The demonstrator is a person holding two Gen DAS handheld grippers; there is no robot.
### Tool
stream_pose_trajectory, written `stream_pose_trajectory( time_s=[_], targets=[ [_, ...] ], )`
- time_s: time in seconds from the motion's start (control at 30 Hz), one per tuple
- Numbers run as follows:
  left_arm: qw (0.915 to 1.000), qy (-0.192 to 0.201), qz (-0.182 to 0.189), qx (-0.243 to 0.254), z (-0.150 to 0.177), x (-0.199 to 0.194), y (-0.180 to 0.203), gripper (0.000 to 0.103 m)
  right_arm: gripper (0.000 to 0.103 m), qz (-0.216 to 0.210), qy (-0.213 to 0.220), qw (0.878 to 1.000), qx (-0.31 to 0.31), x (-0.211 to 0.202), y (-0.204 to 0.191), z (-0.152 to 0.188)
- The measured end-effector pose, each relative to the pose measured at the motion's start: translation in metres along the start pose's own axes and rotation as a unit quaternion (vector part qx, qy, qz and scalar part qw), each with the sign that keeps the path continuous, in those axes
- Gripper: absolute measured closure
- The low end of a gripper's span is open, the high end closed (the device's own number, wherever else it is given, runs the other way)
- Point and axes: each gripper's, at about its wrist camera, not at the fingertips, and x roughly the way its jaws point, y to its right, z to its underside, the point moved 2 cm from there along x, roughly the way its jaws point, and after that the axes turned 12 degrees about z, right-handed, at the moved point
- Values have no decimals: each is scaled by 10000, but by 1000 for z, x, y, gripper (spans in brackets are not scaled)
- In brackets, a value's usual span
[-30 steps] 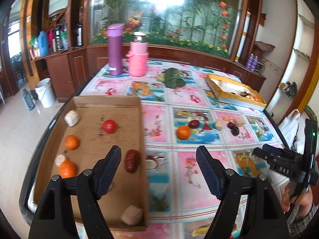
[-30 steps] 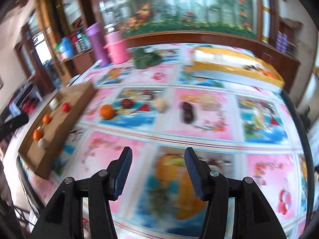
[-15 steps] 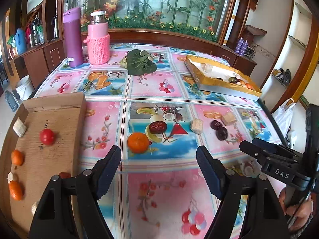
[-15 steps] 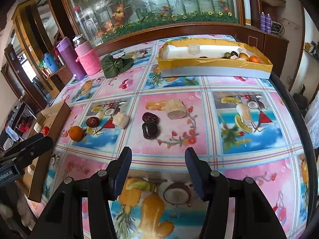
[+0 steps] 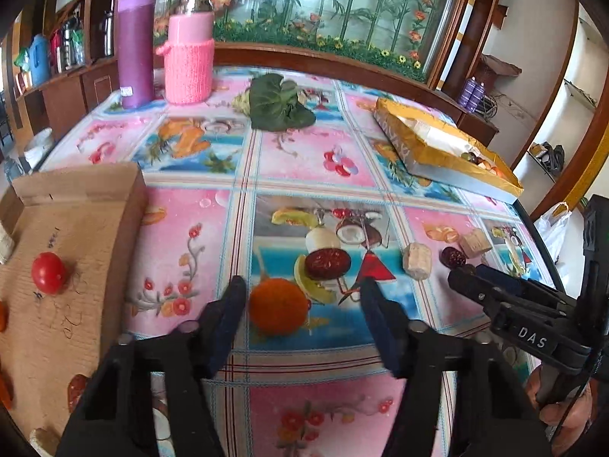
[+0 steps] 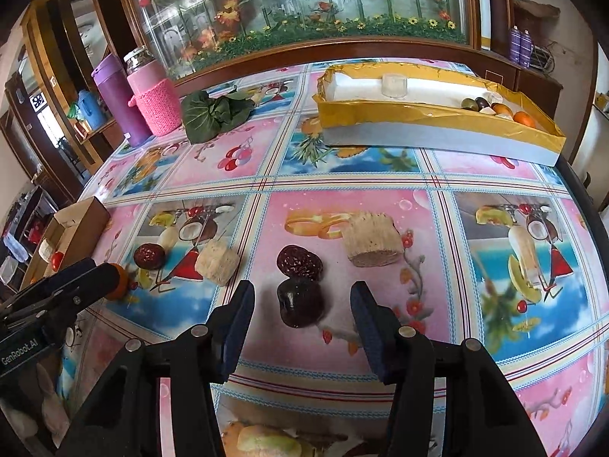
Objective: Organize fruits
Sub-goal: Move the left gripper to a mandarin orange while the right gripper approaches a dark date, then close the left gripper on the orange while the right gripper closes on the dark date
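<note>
My left gripper (image 5: 300, 297) is open, with an orange (image 5: 278, 306) on the tablecloth between its fingertips, nearer the left one. A wrinkled red date (image 5: 328, 262) lies just beyond. My right gripper (image 6: 302, 297) is open around a dark plum (image 6: 300, 304); another red date (image 6: 299, 262) touches the plum's far side. Two pale chunks (image 6: 217, 264) (image 6: 373, 243) lie nearby. A cardboard tray (image 5: 76, 205) at left holds a tomato (image 5: 48, 272) and other pieces. The right gripper also shows at the right in the left wrist view (image 5: 479, 282).
A yellow-rimmed box (image 6: 437, 118) with several fruits stands at the back right. A purple flask (image 5: 136, 43), a pink knit-covered jar (image 5: 189, 45) and a green leafy vegetable (image 5: 279, 103) stand at the back. The table edge runs along the right.
Both grippers moved forward and down toward the table. The left swung right from the cardboard tray to the orange. The right closed in on the dark plum.
</note>
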Motion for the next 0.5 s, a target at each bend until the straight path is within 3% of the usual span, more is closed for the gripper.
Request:
stream_pose_trajectory(
  time_s=[0.07, 0.13, 0.3, 0.5],
  targets=[
    [9999, 20, -92, 63, 0, -1, -2, 59, 48, 1, 20, 10000, -21, 0, 0, 0],
    [9999, 70, -78, 90, 0, -3, -3, 63, 59, 58, 31, 10000, -50, 0, -1, 0],
    [9997, -2, -258, 28, 3, 2, -9, 63, 68, 166, 53, 9998, -101, 1, 0, 0],
    [9995, -100, -290, 11, 6, 7, -9, 60, 68, 211, 73, 9997, -139, 0, 0, 1]
  ],
)
